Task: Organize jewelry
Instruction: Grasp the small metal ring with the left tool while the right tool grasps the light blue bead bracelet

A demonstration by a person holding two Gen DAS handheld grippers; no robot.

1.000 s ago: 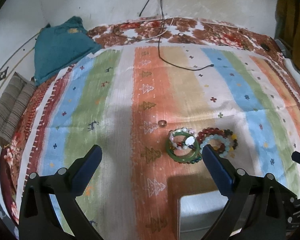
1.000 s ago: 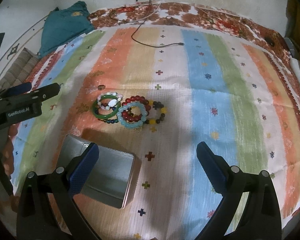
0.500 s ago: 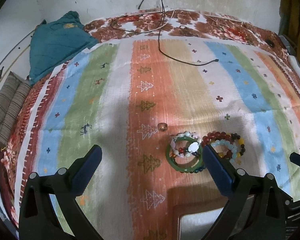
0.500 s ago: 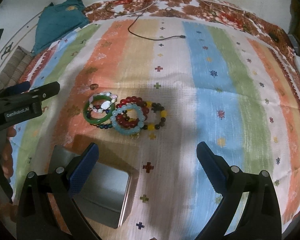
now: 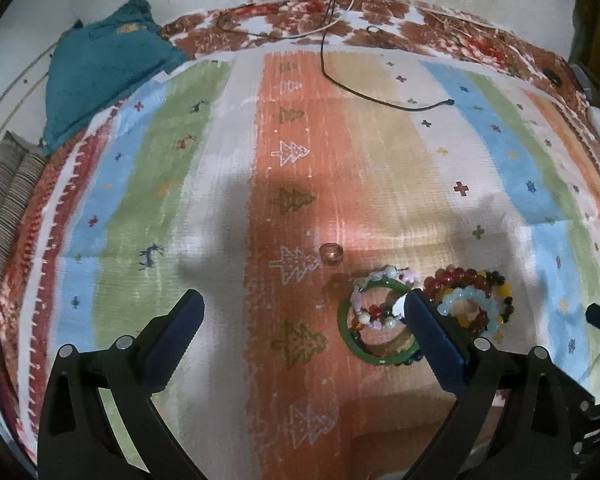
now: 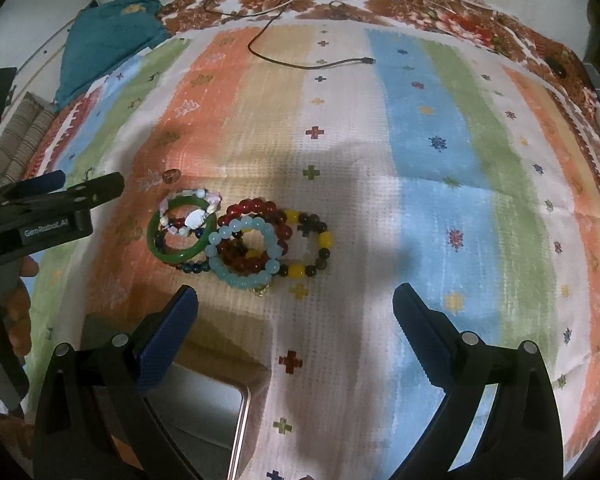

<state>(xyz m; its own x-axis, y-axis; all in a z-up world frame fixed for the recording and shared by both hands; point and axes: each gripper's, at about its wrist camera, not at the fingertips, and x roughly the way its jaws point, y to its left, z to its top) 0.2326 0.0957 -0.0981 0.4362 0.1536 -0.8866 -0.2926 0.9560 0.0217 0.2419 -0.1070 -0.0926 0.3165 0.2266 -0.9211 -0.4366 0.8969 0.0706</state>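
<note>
A heap of bracelets lies on the striped cloth (image 6: 420, 120): a green bangle (image 6: 154, 236) with pale beads across it, a light-blue bead bracelet (image 6: 220, 268), a red one (image 6: 256, 206) and a yellow-and-dark one (image 6: 324, 240). A small ring (image 6: 171, 176) lies apart behind them. My right gripper (image 6: 296, 312) hovers open just in front of the heap, above an open metal tin (image 6: 204, 412). My left gripper (image 5: 300, 320) is open too; its right finger (image 5: 432, 336) overlaps the green bangle (image 5: 346, 332). The ring (image 5: 331, 252) lies ahead of it, and the bead bracelets (image 5: 472, 292) are to the right.
A black cable (image 5: 380, 100) trails across the far part of the cloth. A teal garment (image 5: 100, 68) and a striped cushion (image 5: 8, 200) lie at the far left. A hand (image 6: 8, 320) holds the left gripper. A wall stands behind the bed.
Both grippers have moved forward toward the bracelets, which now sit nearer and larger in both views. The tin has slid toward the bottom edge. Both grippers stay open.
</note>
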